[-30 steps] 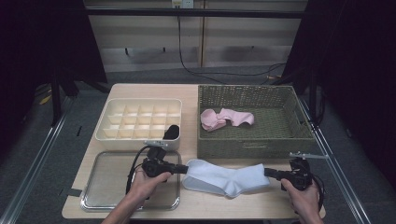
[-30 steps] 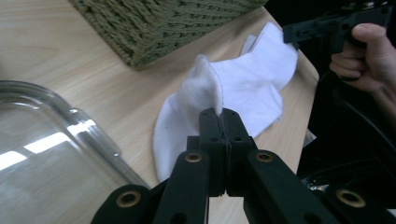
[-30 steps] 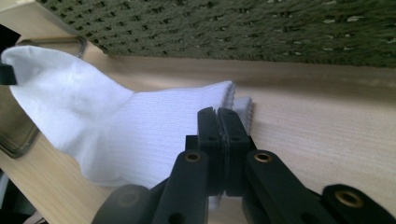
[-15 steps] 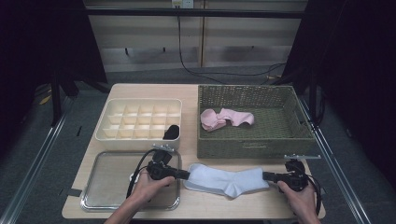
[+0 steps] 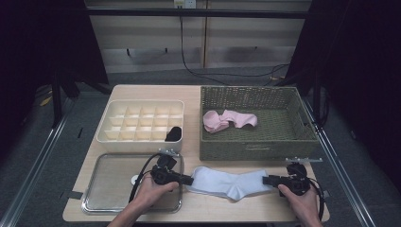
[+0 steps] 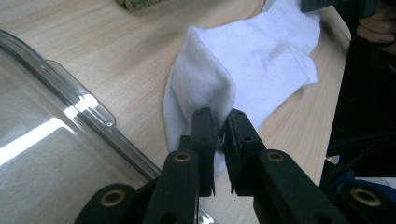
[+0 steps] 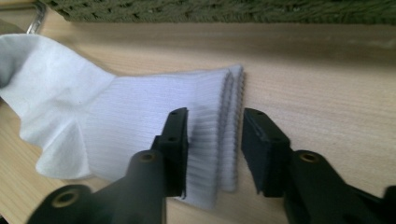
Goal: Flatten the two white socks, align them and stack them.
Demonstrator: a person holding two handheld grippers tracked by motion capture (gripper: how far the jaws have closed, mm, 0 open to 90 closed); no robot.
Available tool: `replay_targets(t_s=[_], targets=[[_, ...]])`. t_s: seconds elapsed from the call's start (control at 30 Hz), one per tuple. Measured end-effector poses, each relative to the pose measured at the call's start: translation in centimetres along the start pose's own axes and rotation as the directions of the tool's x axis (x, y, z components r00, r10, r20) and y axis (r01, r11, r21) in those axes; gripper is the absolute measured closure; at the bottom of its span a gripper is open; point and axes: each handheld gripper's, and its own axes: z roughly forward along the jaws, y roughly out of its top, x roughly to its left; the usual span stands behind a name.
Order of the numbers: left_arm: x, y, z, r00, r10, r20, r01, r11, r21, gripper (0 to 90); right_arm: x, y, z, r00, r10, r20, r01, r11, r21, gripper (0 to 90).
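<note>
Wooden table (image 5: 198, 208), white sock (image 5: 231, 183) flat, right claw (image 7: 215, 140) opening around cuff, left claw (image 6: 219, 135) nearly closed on toe.

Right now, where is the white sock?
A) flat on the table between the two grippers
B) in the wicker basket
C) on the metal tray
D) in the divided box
A: the white sock lies flat on the table, stretched between the left gripper and the right gripper, in front of the wicker basket.

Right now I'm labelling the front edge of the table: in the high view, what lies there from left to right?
Clear tray → left gripper → white sock → right gripper.
</note>
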Motion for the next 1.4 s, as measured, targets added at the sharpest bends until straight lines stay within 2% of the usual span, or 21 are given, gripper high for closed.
replay_targets(t_s=[0.1,0.2,0.3,0.4,0.53,0.6,0.73,0.83,1.07,1.2,1.33,1.4], targets=[[0.0,0.0,0.1,0.9999,-0.014,-0.009,0.013,0.9999,-0.007,81.2,0.1,0.0,0.1,1.0,-0.003,-0.003,0.003,1.0,-0.002,62.2],[0.1,0.1,-0.1,0.9996,-0.022,-0.017,0.022,0.9996,-0.019,73.0,0.1,0.0,0.3,0.9998,-0.016,-0.013,0.016,1.0,0.011,74.0],[0.1,0.4,-0.7,0.9991,-0.027,-0.031,0.026,0.9984,-0.05,61.4,-0.1,0.1,0.2,0.9993,0.003,-0.036,-0.003,1.0,0.009,79.8],[-0.1,0.6,-1.2,0.9987,-0.027,-0.043,0.024,0.9961,-0.084,57.9,-0.3,0.1,0.0,0.9977,0.034,-0.059,-0.034,0.999,0.004,81.0],[-0.4,1.0,-1.8,0.9991,-0.014,-0.04,0.01,0.9934,-0.114,57.6,-0.5,0.3,-0.4,0.9945,0.052,-0.09,-0.055,0.998,-0.026,81.2],[-0.7,1.2,-2.0,0.9997,-0.003,-0.024,0.0,0.9917,-0.129,59.7,-0.5,0.4,-0.6,0.9941,0.052,-0.096,-0.055,0.998,-0.035,81.2],[-1.3,1.6,-2.0,0.9989,0.035,-0.031,-0.038,0.9917,-0.122,65.1,-0.5,0.8,-0.8,0.9938,0.042,-0.103,-0.045,0.998,-0.034,81.0],[-1.8,2.1,-1.8,0.9991,0.042,0.003,-0.041,0.9898,-0.137,68.4,-0.5,1.2,-0.8,0.9939,0.04,-0.103,-0.043,0.999,-0.028,81.1],[-2.6,1.8,0.9,0.9977,0.061,0.03,-0.059,0.9958,-0.07,72.6,-0.1,1.7,-1.1,0.9922,0.028,-0.122,-0.036,0.997,-0.063,81.1],[-3.1,1.6,2.2,0.9942,0.101,0.036,-0.1,0.9944,-0.035,76.8,-0.1,1.7,-1.0,0.9914,0.024,-0.128,-0.033,0.997,-0.069,81.1],[-3.6,1.6,3.2,0.9919,0.117,0.049,-0.117,0.9931,-0.01,76.1,0.1,1.8,-0.8,0.9916,0.018,-0.128,-0.027,0.998,-0.065,81.1],[-3.8,1.9,3.7,0.9912,0.128,0.032,-0.128,0.9917,0.002,74.7,0.1,1.8,-0.7,0.9916,0.017,-0.128,-0.025,0.998,-0.061,81.1]])
